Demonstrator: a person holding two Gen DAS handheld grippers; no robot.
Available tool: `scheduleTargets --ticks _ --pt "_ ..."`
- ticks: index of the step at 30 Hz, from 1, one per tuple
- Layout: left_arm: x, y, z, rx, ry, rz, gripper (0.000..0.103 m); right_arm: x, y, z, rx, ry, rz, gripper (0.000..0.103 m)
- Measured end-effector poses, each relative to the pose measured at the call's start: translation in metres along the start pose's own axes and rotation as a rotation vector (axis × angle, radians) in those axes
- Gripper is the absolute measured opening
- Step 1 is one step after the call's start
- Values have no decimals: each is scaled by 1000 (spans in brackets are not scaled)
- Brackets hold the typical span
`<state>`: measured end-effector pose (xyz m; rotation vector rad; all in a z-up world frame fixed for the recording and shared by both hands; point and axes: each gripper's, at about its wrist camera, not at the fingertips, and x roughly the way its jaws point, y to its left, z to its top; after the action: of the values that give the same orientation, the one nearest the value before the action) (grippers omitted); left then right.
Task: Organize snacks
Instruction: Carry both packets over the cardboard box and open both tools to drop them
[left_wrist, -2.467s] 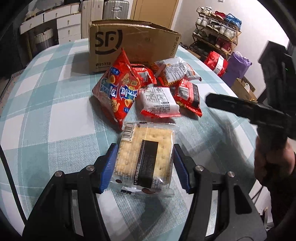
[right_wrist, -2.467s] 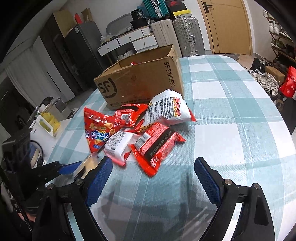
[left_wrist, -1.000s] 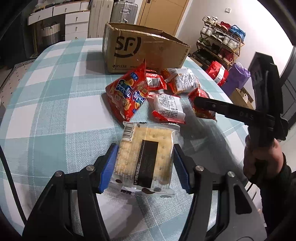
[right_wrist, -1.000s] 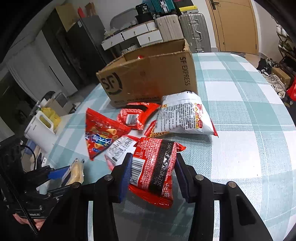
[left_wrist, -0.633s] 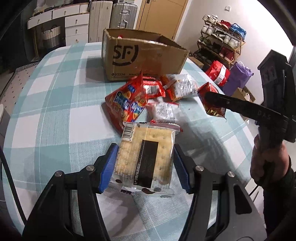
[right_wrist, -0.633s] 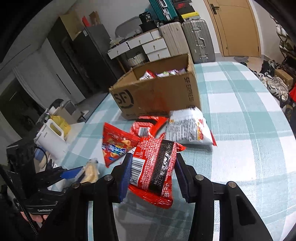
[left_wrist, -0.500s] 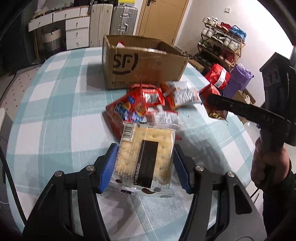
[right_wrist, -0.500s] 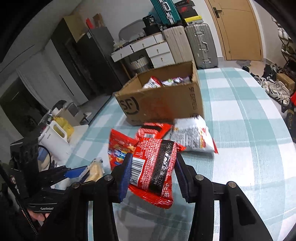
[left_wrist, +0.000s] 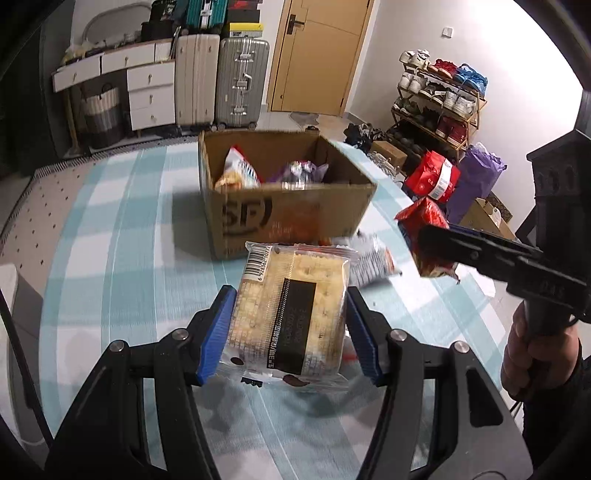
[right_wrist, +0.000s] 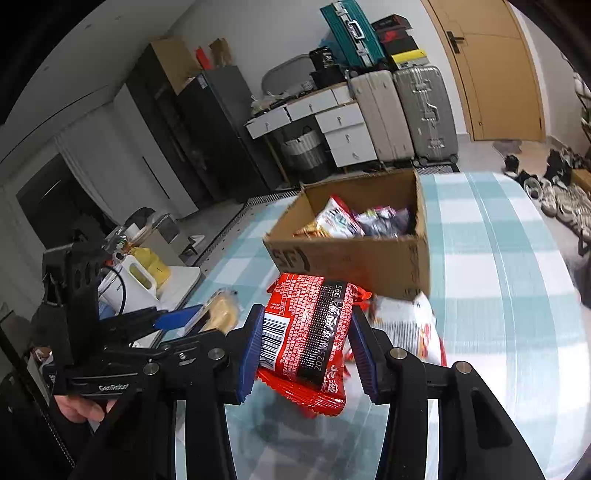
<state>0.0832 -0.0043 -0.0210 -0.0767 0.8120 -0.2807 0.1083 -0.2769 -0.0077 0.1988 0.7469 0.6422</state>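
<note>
1. The left tool (left_wrist: 290, 328) pinches a clear-wrapped cracker pack (left_wrist: 291, 314) between its blue pads, flat side up, barcode at the far left corner. The pack hangs above the counter (left_wrist: 110, 258), on the near side of the cardboard box (left_wrist: 288, 218).
2. The right tool (right_wrist: 304, 350) is pressed onto a red snack packet (right_wrist: 306, 332), gripped across its width, with its crimped lower edge drooping below the pads. It too is held off the counter, nearer than the cardboard box.
3. The cardboard box stands open on the checked cloth with several snack bags (right_wrist: 341, 221) already inside.
4. A white snack bag (right_wrist: 410, 328) lies on the counter just in front of the box, partly hidden behind the red packet in the right wrist view.
5. In the left wrist view the right tool enters to the right of the box, carried by a person's hand (left_wrist: 535, 354).
6. Both views are blurred around the box.
</note>
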Motion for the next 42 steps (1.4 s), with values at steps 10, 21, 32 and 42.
scheduleTargets --ticks 10,21,32,42 --pt "15 -1 62 -1 -29 20 56 7 7 46 -54 -21 22 45" --pt "47 6 131 11 -31 25 57 32 5 100 -76 -20 31 45" --pt "90 24 180 12 -20 36 57 63 -9 138 -91 -20 15 45" --pt "139 43 200 6 14 45 57 94 -40 151 -61 1 -8 45"
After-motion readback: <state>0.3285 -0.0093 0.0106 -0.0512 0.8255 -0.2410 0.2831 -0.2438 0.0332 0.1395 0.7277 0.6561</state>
